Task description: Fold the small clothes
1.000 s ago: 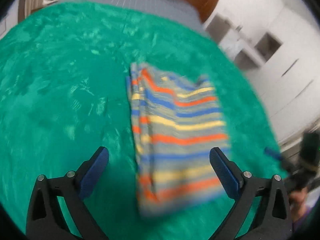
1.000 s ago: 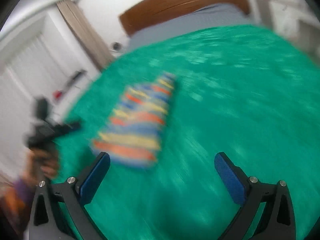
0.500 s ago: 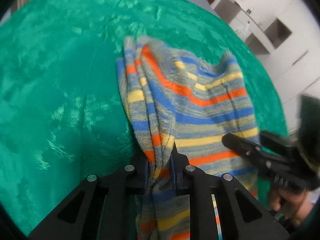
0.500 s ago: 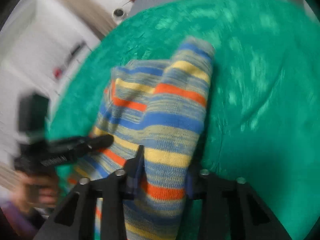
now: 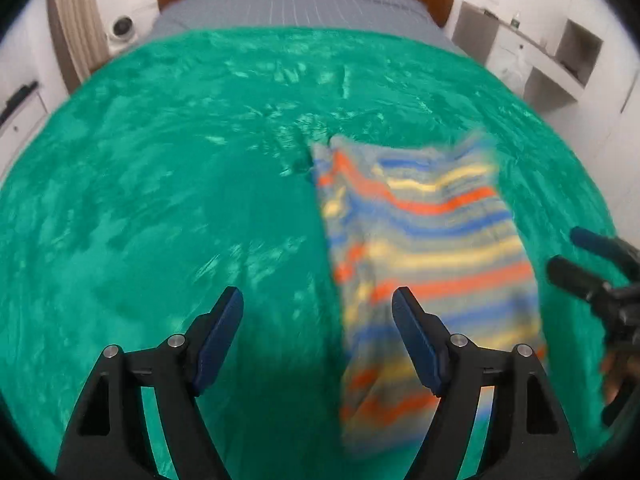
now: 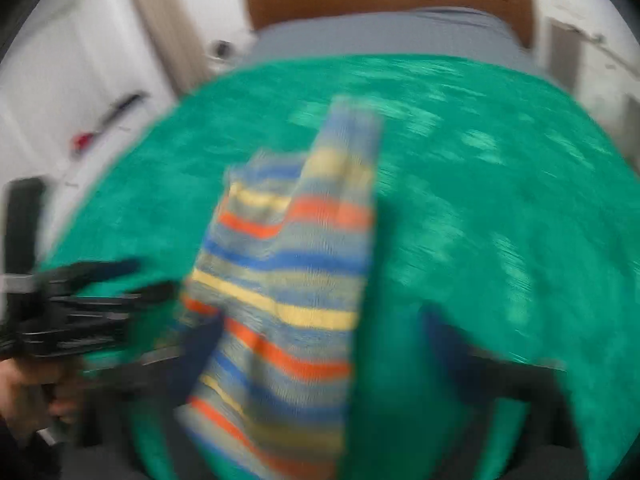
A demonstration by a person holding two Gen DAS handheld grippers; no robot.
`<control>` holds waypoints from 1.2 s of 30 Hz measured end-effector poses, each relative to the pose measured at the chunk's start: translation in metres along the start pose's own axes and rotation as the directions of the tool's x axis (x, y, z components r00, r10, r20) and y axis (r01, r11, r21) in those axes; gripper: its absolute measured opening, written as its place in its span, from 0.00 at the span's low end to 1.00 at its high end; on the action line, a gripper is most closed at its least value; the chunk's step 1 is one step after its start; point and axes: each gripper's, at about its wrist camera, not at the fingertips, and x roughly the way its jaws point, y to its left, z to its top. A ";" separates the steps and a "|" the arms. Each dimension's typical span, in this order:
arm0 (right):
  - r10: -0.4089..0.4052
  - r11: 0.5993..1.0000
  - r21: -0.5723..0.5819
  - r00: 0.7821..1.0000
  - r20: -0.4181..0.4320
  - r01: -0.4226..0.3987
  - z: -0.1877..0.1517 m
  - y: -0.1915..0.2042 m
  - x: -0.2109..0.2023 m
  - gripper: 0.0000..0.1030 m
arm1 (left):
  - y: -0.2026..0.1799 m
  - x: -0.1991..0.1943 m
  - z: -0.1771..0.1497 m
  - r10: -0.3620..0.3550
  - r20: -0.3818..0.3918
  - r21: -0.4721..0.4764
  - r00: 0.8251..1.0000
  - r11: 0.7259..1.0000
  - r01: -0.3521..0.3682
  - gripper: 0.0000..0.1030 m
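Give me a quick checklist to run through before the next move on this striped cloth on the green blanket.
1. Left gripper clear of the striped cloth: ok, jaws opening, nothing between them.
2. Right gripper let go: ok, jaws opening, cloth lies loose across them.
3. Cloth fully on the green blanket: ok.
4. Cloth lying flat: not ok, far edge humped.
5. Fold edges lined up: cannot tell, too blurred.

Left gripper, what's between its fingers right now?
Only bare green blanket, seen in the left wrist view; the left gripper is opening, and the striped cloth lies beside it.
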 end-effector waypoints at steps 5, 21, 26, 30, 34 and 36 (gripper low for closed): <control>-0.028 0.999 -0.031 1.000 0.007 0.029 -0.042 -0.012 -0.043 0.99 | -0.010 -0.061 -0.039 0.083 0.135 0.017 0.987 0.996 -0.087 0.96; -0.082 0.987 -0.120 0.982 0.170 0.103 -0.096 0.037 -0.188 0.99 | -0.060 -0.186 -0.085 0.262 0.280 0.003 0.923 0.962 -0.274 1.00; -0.079 0.987 -0.124 0.982 0.169 0.101 -0.111 0.052 -0.211 0.99 | -0.066 -0.202 -0.101 0.249 0.224 -0.017 0.942 0.968 -0.251 1.00; -0.083 0.987 -0.124 0.985 0.151 0.102 -0.120 0.063 -0.224 0.99 | -0.069 -0.212 -0.113 0.205 0.176 -0.028 0.963 0.979 -0.203 1.00; -0.103 0.987 -0.110 0.989 0.105 0.114 -0.126 0.072 -0.234 0.99 | -0.074 -0.222 -0.122 0.182 0.153 -0.023 0.971 0.983 -0.181 1.00; -0.110 0.987 -0.104 0.989 0.100 0.120 -0.129 0.074 -0.237 0.99 | -0.077 -0.225 -0.124 0.180 0.154 -0.020 0.971 0.984 -0.179 1.00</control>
